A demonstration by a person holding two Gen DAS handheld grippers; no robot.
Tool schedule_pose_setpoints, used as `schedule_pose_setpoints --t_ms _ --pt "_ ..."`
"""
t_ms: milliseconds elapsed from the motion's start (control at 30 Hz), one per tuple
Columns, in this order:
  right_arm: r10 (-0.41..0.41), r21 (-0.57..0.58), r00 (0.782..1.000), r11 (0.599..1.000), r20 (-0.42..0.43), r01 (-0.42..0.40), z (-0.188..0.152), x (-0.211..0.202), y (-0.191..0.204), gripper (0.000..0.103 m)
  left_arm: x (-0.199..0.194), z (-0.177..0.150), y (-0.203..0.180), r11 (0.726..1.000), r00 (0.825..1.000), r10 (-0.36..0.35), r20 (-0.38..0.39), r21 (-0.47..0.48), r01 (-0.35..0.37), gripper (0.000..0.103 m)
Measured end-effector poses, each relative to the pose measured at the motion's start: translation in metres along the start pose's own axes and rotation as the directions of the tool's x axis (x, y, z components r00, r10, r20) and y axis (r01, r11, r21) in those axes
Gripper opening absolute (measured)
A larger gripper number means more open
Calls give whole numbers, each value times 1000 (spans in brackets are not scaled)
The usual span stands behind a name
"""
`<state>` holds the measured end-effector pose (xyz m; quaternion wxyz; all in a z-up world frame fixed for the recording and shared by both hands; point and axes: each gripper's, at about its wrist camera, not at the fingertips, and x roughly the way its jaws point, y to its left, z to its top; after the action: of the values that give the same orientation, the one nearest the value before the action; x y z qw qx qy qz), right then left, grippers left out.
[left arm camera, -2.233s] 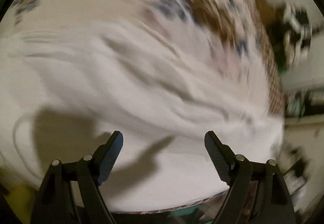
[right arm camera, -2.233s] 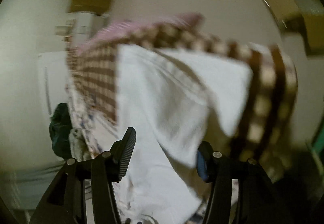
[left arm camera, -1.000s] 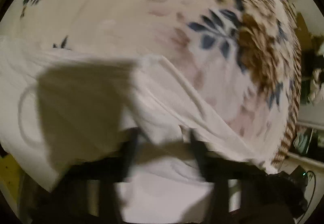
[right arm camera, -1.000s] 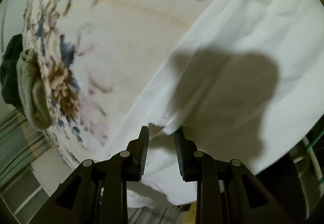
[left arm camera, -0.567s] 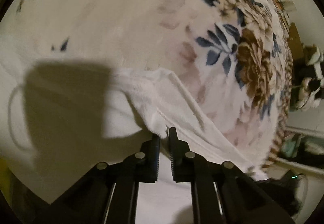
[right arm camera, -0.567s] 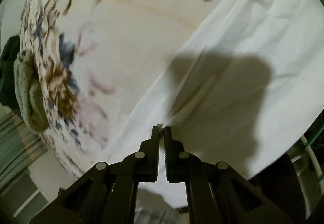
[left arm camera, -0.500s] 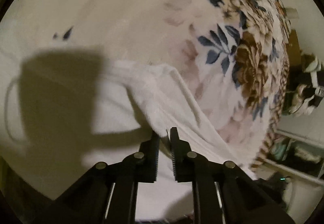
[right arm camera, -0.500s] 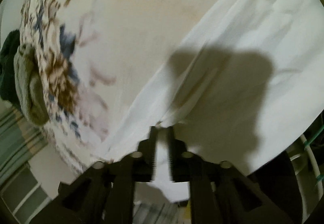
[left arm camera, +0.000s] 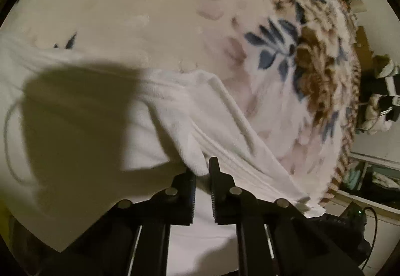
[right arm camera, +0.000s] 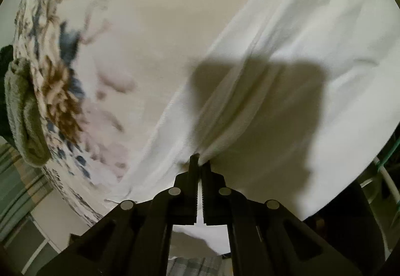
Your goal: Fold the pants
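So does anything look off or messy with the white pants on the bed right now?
Nothing damaged or spilled. The white pants are bunched into ridges on the floral blanket where the left gripper, jaws closing, pinches a fold, and the right gripper is shut on another edge. That looks like a fold in progress.

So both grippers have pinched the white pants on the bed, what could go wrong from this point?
The left gripper, jaws closing, has only a small bunched corner of the white pants between its tips; that could slip free when lifted. The right gripper is shut on a thin ridge of cloth, maybe one layer only, so the fold may come out uneven. Either lift might also drag the floral blanket underneath.
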<state>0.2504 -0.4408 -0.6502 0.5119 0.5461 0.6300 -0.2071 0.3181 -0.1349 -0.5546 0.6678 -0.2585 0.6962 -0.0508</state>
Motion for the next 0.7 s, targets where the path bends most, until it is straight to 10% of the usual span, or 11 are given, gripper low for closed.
schedule_pose_setpoints --t_ms 300,500,600,633,700 --pt "43 16 999 999 26 -44 7 -15 7 2 -18 30 -25 996 995 -50 83 74 44 3" --pt "112 -30 994 993 -20 -113 15 -17 5 10 -15 26 -30 990 1000 14 -28 142 -9 7" --pt "181 -113 984 977 -6 -180 15 -39 -10 56 -26 1 -46 961 997 77 2 266 -74 40" --pt "177 -139 984 975 14 -173 14 -49 -18 77 -28 -9 -53 946 995 95 12 310 -94 65" --pt "160 -196 985 970 64 -145 11 -71 -43 85 -28 -29 -67 911 992 120 38 392 -125 89"
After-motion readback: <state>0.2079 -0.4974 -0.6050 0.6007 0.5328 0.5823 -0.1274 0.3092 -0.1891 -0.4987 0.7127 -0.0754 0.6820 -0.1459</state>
